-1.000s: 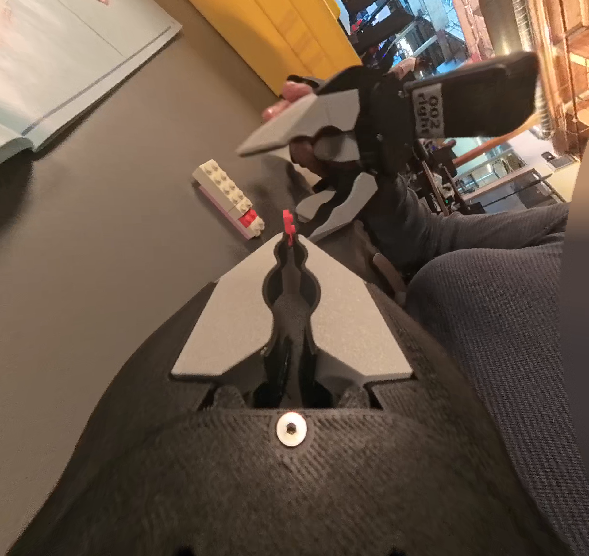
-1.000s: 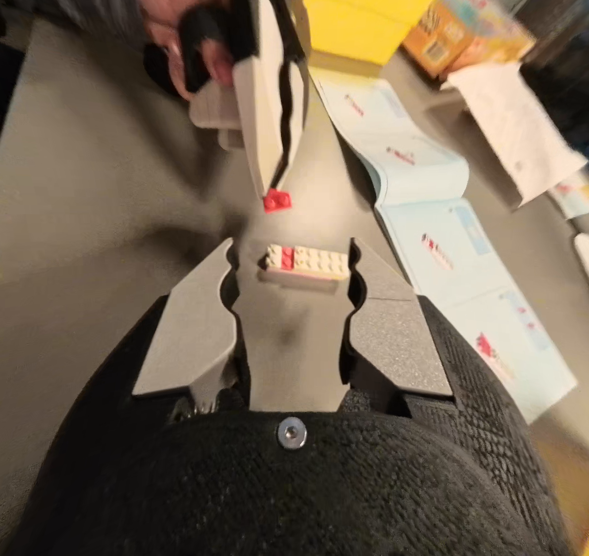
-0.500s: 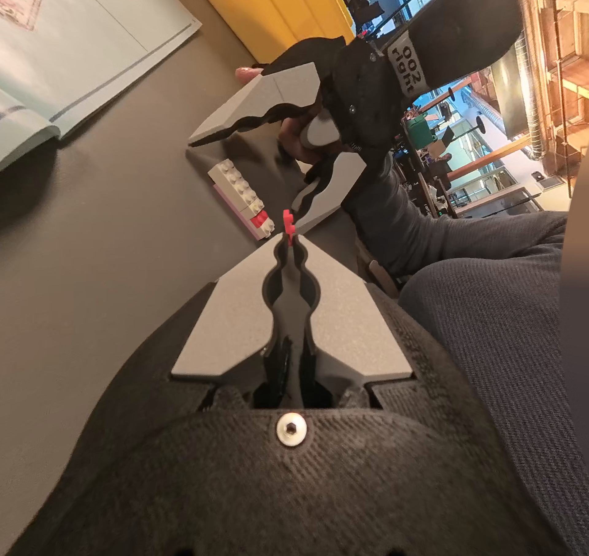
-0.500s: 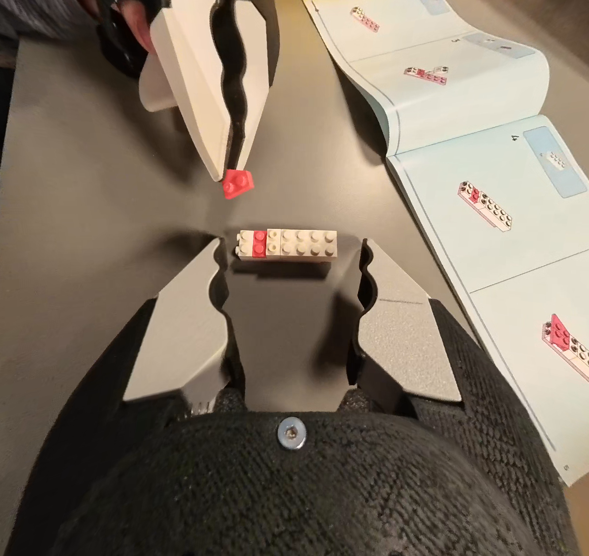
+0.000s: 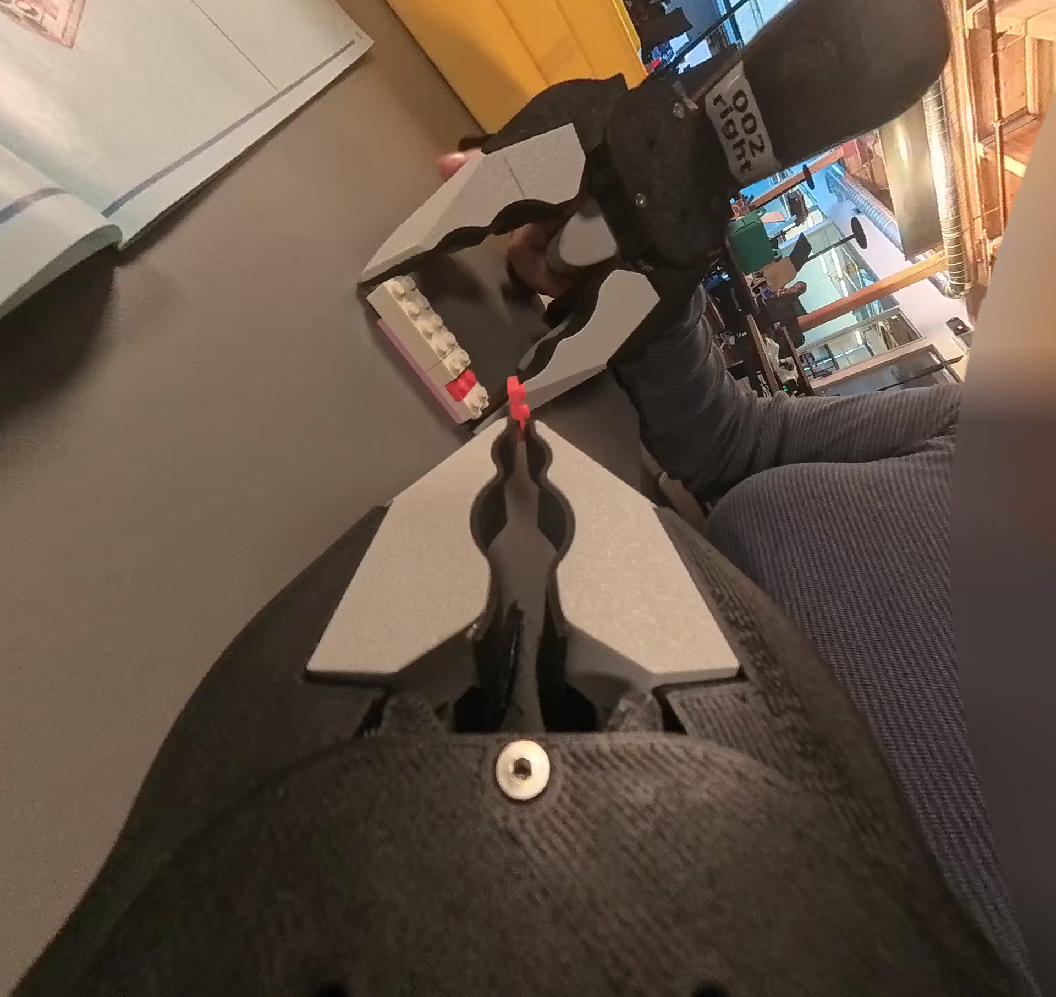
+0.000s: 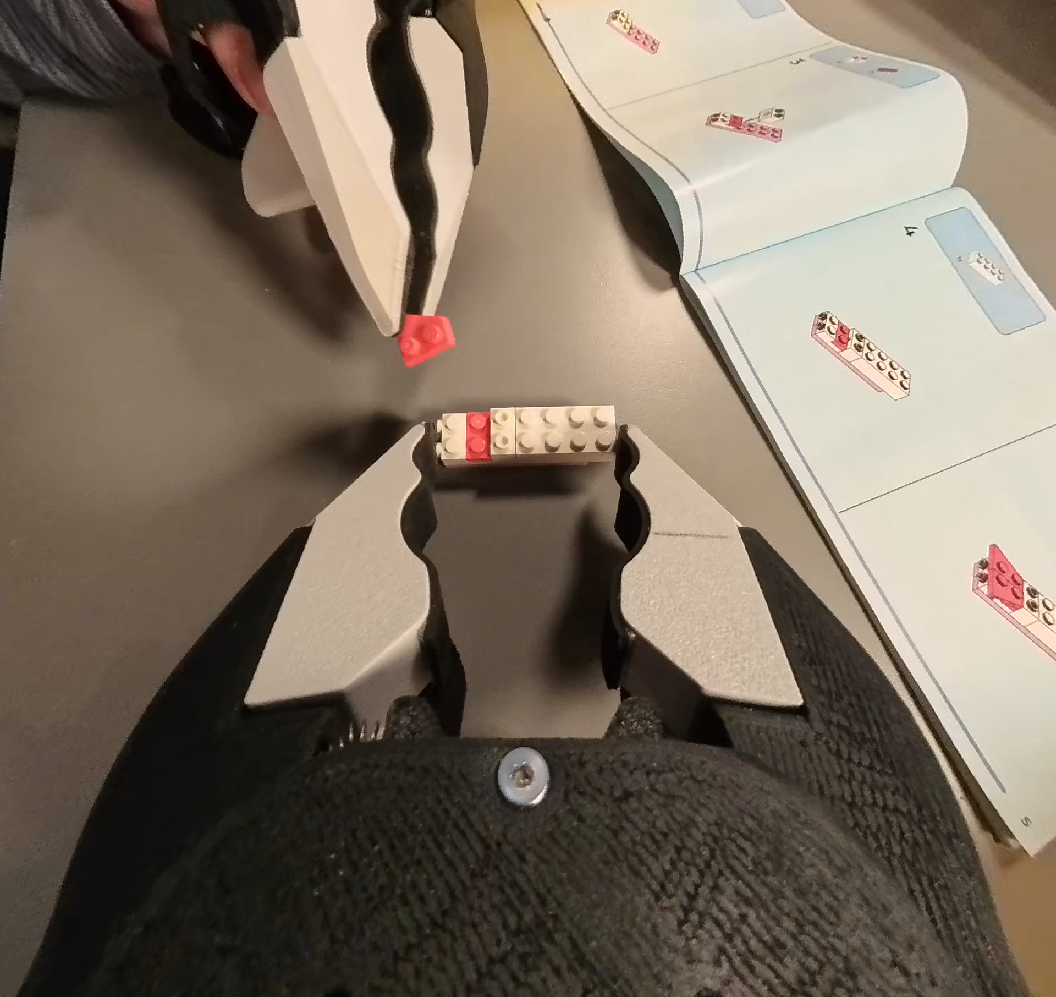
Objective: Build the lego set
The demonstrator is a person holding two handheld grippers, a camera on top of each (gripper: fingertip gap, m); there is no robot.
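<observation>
**Two grippers at the brick row**

The right wrist view shows the studs of the white-and-red brick row with the right gripper clamped on its two ends. The left wrist view alone shows the row's pink underside. Just beyond the row, the left gripper pinches a small red plate. An open instruction booklet lies right of the row; bare dark table spreads to its left.

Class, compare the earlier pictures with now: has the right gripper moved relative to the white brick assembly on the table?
Yes. The right gripper has come forward and narrowed; its fingertips now flank the ends of the brick assembly.
</observation>
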